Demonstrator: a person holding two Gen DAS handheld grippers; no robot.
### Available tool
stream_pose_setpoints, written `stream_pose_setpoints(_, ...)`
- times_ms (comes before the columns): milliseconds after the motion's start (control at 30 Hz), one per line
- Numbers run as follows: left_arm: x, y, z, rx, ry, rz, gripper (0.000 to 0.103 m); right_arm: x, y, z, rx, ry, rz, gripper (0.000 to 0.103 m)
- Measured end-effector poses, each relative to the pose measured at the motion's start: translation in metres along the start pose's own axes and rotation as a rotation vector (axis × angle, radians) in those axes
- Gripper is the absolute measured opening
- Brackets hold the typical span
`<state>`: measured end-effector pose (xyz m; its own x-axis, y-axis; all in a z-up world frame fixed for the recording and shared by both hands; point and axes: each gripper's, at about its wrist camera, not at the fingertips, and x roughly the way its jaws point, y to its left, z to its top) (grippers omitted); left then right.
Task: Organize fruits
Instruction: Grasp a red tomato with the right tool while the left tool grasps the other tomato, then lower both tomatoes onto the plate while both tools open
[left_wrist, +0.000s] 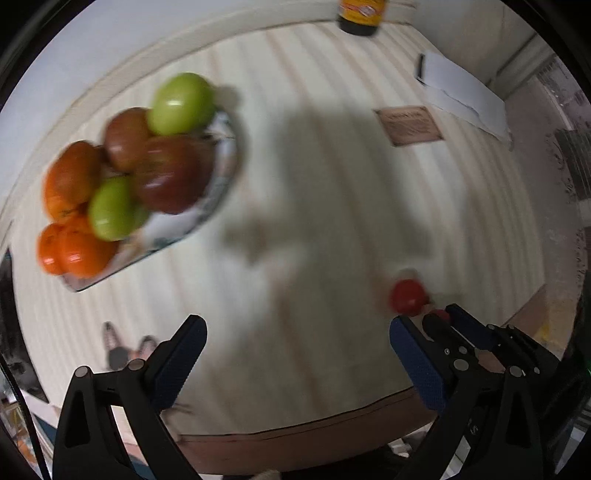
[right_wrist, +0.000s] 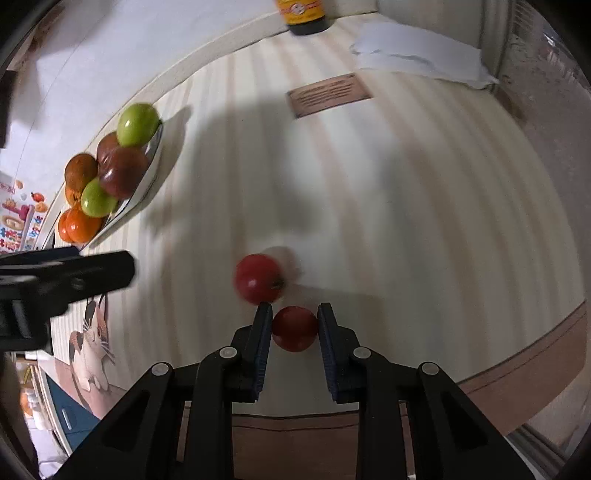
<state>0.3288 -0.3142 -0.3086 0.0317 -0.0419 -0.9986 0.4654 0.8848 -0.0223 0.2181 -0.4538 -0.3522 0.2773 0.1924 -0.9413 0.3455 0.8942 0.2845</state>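
A plate (left_wrist: 225, 173) at the table's left holds several fruits: green ones (left_wrist: 181, 103), dark red ones (left_wrist: 170, 173) and oranges (left_wrist: 79, 251); it also shows in the right wrist view (right_wrist: 147, 177). My right gripper (right_wrist: 294, 326) is shut on a small red fruit (right_wrist: 294, 328) just above the table. A second red fruit (right_wrist: 258, 278) lies on the table just beyond it, also seen in the left wrist view (left_wrist: 408, 297). My left gripper (left_wrist: 297, 354) is open and empty, held above the table near its front edge, right of the plate.
A dark bottle (right_wrist: 304, 16) stands at the back edge. A white cloth (right_wrist: 421, 51) lies at the back right, with a brown card (right_wrist: 328, 94) in front of it. The table's wooden front edge (right_wrist: 517, 365) runs close below the grippers.
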Motion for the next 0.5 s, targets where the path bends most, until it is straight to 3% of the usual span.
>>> stream_pose_setpoints(200, 0.030, -0.043, 0.011, 0.073, 0.054, -0.062, 0.101, -0.023, -0.036, 0.000, 0.048, -0.033, -0.029, 0.027)
stream_pose_setpoints(267, 0.037, -0.059, 0.012, 0.111, 0.055, -0.067, 0.095, -0.027, -0.046, 0.001, 0.060, -0.039, -0.045, 0.027)
stream_pose_setpoints(500, 0.054, -0.094, 0.011, 0.196, 0.056, -0.048, 0.048, -0.029, -0.067, 0.003, 0.106, -0.048, -0.064, 0.028)
